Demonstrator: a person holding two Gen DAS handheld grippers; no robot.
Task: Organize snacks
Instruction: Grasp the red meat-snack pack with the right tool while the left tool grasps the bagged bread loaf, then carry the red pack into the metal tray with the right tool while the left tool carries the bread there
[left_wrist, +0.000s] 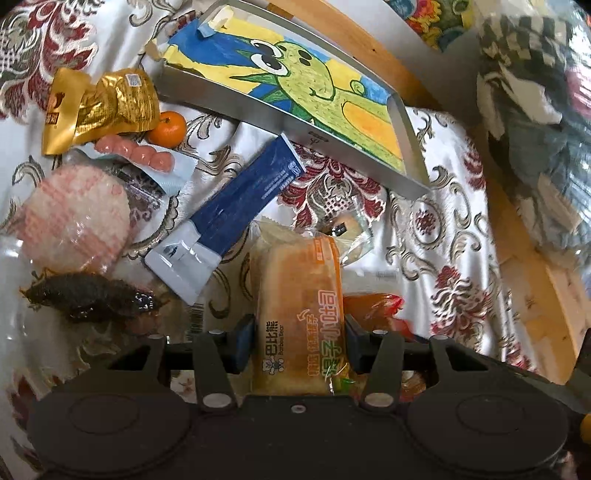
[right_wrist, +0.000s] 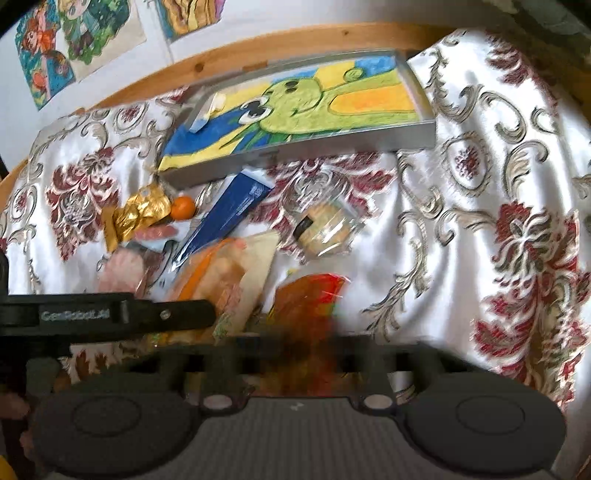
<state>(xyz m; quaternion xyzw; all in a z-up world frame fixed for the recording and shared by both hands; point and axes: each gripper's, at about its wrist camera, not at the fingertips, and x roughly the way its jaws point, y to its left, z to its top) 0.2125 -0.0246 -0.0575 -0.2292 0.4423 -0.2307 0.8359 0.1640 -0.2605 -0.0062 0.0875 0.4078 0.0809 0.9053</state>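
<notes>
Left tongs clamp bread pack | right tongs blurred, cannot tell | tray beyond bread empty | snacks all unsorted

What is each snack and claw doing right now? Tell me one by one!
Left claw: shut on the orange bread packet.
Orange bread packet: gripped at its near end.
Right claw: too blurred to tell.
Grey metal tray with the green cartoon drawing: holds no snacks.
Long blue sachet: lying flat on the cloth.
Small orange tangerine: loose, beside the gold foil packet.
</notes>
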